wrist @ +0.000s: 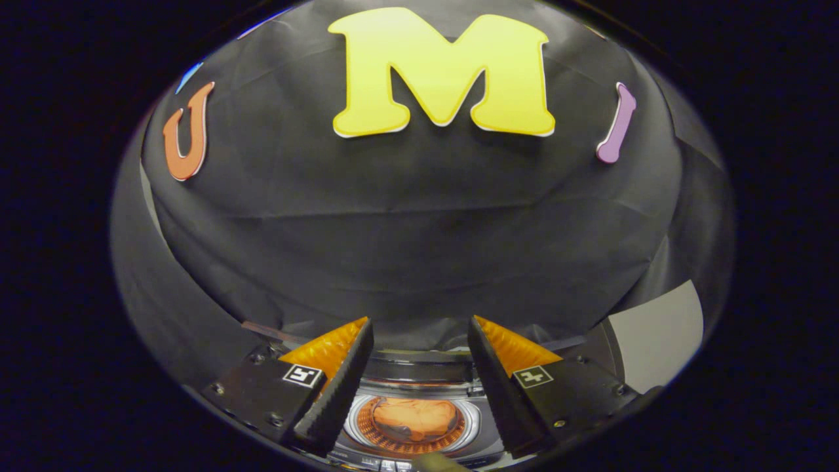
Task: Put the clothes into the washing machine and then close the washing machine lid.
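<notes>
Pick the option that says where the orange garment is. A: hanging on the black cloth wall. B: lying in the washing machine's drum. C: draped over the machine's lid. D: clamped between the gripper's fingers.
B: the orange garment lies in the washing machine's open drum, seen between the spread, empty fingers of the gripper.

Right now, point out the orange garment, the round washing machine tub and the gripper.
Orange garment (414, 418), gripper view: middle of the crumpled cloth lying in the tub.
Round washing machine tub (469, 419), gripper view: pale rim beside the garment.
Gripper (419, 331), gripper view: midway between its spread fingertips, nothing held.
</notes>
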The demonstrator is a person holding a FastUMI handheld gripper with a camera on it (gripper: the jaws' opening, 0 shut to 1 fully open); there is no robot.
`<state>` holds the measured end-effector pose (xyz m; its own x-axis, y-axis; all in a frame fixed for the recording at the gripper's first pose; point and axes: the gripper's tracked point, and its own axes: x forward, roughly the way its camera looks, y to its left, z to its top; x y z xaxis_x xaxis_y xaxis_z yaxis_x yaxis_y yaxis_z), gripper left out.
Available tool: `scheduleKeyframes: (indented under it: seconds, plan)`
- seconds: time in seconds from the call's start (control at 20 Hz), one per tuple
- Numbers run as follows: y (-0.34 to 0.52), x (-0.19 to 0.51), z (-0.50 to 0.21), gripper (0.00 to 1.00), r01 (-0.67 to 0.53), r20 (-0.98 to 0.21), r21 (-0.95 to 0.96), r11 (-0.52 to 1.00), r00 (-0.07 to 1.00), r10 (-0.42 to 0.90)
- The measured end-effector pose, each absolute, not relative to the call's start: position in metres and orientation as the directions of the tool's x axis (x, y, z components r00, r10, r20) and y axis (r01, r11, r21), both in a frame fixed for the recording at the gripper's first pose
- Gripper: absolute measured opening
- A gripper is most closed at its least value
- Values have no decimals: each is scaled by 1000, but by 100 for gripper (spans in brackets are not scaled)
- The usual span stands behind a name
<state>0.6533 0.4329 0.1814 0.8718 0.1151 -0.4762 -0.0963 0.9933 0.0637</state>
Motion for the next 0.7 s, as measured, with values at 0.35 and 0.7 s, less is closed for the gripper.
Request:
scheduleKeyframes:
  seconds: [0.35,0.7]
  plan:
    - [434,655,167,91,-106,-490,91,990,861,137]
    - [432,648,166,91,-118,-467,82,990,872,143]
